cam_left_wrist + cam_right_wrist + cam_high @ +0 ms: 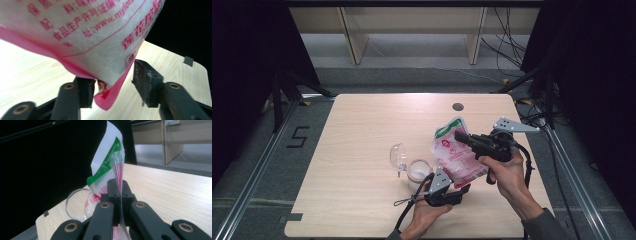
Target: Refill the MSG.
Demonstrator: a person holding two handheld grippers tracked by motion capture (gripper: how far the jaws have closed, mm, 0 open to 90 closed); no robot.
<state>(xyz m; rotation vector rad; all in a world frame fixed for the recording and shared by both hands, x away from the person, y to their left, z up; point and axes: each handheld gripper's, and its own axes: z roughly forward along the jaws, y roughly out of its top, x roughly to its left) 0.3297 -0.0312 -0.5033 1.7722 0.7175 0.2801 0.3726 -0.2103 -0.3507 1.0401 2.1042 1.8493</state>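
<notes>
A plastic bag (457, 155) with pink print, a green top and white grains inside hangs tilted above the table's right half. My right gripper (458, 136) is shut on the bag's upper edge; in the right gripper view the film (105, 170) rises out of the closed jaws (119, 186). My left gripper (462, 192) sits under the bag. In the left gripper view the bag's pink lower corner (105, 100) lies between the jaws of that gripper (113, 80). One pad (143, 80) stands clear of it. A clear jar (418, 170) with white contents stands left of the bag, its lid (398, 156) tipped open.
The light wooden table (362, 130) has a round cable hole (458, 106) near its far edge. Black drapes flank both sides. Cables (507, 45) lie on the floor beyond, by pale wooden furniture legs (354, 40). The clear jar lid (75, 205) shows past the right jaws.
</notes>
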